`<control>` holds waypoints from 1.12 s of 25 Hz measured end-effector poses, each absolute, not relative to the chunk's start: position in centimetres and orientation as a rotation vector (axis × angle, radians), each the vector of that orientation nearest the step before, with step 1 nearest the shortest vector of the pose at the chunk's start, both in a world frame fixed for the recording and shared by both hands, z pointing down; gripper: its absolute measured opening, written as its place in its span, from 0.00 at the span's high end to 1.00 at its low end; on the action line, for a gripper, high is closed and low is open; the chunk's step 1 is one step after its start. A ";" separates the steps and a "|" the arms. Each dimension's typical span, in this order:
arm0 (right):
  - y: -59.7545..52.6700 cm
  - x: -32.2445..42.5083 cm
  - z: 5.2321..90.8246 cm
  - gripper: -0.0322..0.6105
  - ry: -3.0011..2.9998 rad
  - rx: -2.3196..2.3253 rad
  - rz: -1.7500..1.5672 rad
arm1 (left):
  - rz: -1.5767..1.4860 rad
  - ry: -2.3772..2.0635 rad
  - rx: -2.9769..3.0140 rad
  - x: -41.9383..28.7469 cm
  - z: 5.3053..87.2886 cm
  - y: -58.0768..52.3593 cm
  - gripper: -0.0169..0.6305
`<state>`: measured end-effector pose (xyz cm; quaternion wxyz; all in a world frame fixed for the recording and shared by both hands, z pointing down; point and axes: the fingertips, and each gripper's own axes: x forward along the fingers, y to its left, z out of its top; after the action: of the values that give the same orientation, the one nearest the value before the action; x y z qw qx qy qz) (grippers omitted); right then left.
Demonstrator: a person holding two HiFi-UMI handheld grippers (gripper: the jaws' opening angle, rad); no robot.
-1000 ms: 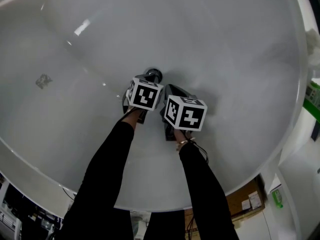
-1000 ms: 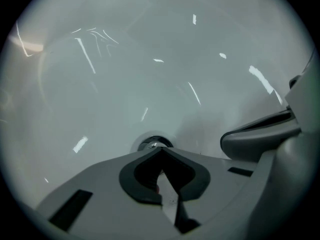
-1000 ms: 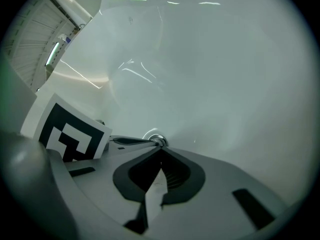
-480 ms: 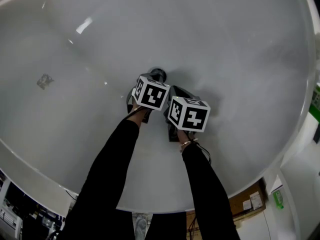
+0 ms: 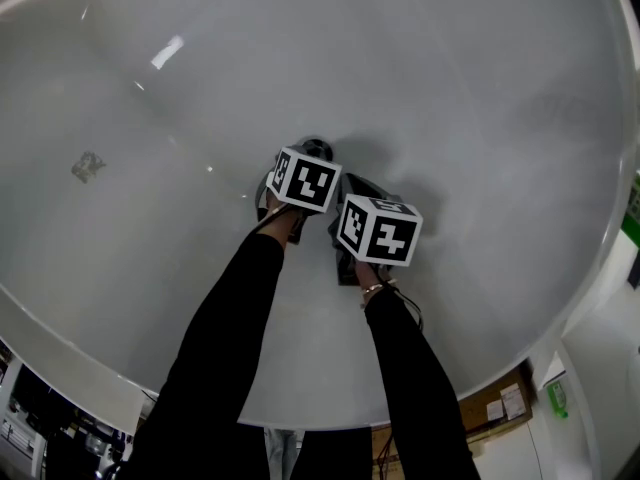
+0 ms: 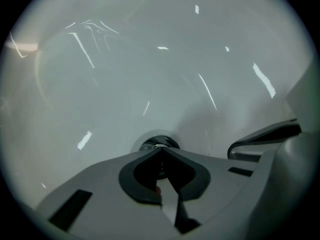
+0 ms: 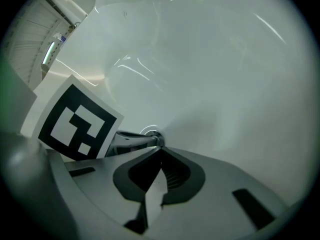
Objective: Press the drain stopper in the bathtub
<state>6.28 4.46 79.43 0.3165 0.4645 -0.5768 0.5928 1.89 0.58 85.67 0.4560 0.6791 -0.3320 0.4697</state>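
**Left tip closing on the stopper**

Over the last second I've slid my left gripper (image 6: pixel 161 153) forward across the bathtub (image 5: pixel 470 98) floor. In the head view its marker cube now covers more of the drain stopper (image 6: pixel 158 143) than it did, so only the stopper's far edge peeks out beyond it. My right gripper (image 7: pixel 159 155) has come along a little too and sits just beside the left one, on the side nearer me, but it isn't aimed at anything.

The stopper itself hasn't moved. It sits in the bottom of the tub, well in from every rim, chrome and round.

Both grippers have their jaws pressed together with nothing between them. That suits me: I want a blunt closed tip for pushing, not a grip.

In the left gripper view the closed tip lines up right over the stopper's near edge. In the right gripper view the left jaws reach to the chrome. I can't tell whether they're already touching it or just short.

So I judge the approach to be about done and the press itself still ahead: a firm push down with the left tip, kept centred so it doesn't skate off the slick metal.
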 end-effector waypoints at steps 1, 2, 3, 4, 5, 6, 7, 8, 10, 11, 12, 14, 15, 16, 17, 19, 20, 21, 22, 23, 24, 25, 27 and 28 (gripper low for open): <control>4.3 6.5 79.4 0.95 -1.517 1.232 1.562 | 1.153 -0.810 1.674 2.0 85.7 0.5 0.96; 4.1 6.6 79.2 0.95 -1.513 1.240 1.560 | 1.153 -0.799 1.678 2.1 85.6 0.5 0.96; 4.0 6.7 79.0 0.95 -1.508 1.247 1.557 | 1.158 -0.790 1.683 2.1 85.6 0.6 0.96; 3.8 6.8 78.9 0.95 -1.505 1.252 1.553 | 1.164 -0.784 1.688 2.0 85.5 0.6 0.96; 3.6 6.9 78.8 0.95 -1.505 1.255 1.550 | 1.168 -0.785 1.695 2.0 85.4 0.5 0.96; 3.5 7.0 78.7 0.95 -1.506 1.256 1.546 | 1.168 -0.790 1.703 2.0 85.3 0.5 0.96; 3.4 7.1 78.6 0.95 -1.507 1.256 1.545 | 1.167 -0.796 1.709 2.1 85.2 0.5 0.96; 3.5 7.2 78.6 0.95 -1.508 1.255 1.546 | 1.168 -0.802 1.713 2.1 85.2 0.6 0.96; 3.6 7.1 78.7 0.95 -1.512 1.253 1.562 | 1.172 -0.812 1.713 2.0 85.1 0.6 0.96; 3.7 7.1 78.9 0.95 -1.515 1.252 1.571 | 1.172 -0.816 1.712 2.0 85.1 0.6 0.96; 3.7 7.1 78.9 0.95 -1.516 1.254 1.575 | 1.170 -0.818 1.713 2.0 85.1 0.5 0.96; 3.4 7.3 78.6 0.95 -1.516 1.262 1.560 | 1.166 -0.817 1.718 2.0 85.2 0.5 0.96; 3.2 7.3 78.5 0.95 -1.517 1.263 1.551 | 1.164 -0.815 1.719 2.0 85.2 0.5 0.96; 3.2 7.3 78.4 0.95 -1.519 1.263 1.546 | 1.162 -0.815 1.718 2.0 85.2 0.6 0.96; 3.2 7.3 78.4 0.95 -1.521 1.262 1.545 | 1.159 -0.817 1.716 2.0 85.2 0.5 0.96; 3.3 7.2 78.6 0.95 -1.526 1.257 1.555 | 1.153 -0.823 1.714 2.0 85.1 0.5 0.96; 3.5 7.1 78.8 0.95 -1.529 1.253 1.564 | 1.151 -0.827 1.714 2.0 85.1 0.4 0.96; 3.7 7.0 78.9 0.95 -1.530 1.250 1.571 | 1.151 -0.830 1.715 2.0 85.1 0.4 0.96; 3.7 7.0 78.9 0.95 -1.530 1.251 1.573 | 1.151 -0.831 1.716 2.0 85.1 0.4 0.96; 3.5 7.1 78.7 0.95 -1.529 1.255 1.568 | 1.153 -0.832 1.716 1.9 85.1 0.4 0.96; 3.3 7.2 78.6 0.95 -1.527 1.259 1.560 | 1.154 -0.832 1.716 1.9 85.1 0.5 0.96; 3.1 7.2 78.4 0.95 -1.526 1.262 1.554 | 1.155 -0.832 1.717 1.8 85.1 0.4 0.96; 3.3 7.0 78.6 0.95 -1.528 1.257 1.558 | 1.154 -0.833 1.719 1.8 85.2 0.4 0.96; 3.5 6.9 78.8 0.95 -1.531 1.250 1.565 | 1.153 -0.834 1.718 1.8 85.2 0.4 0.96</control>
<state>6.88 3.50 78.75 0.3051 0.4723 -0.5784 0.5911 1.77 0.43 85.16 0.4396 0.6918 -0.3357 0.4642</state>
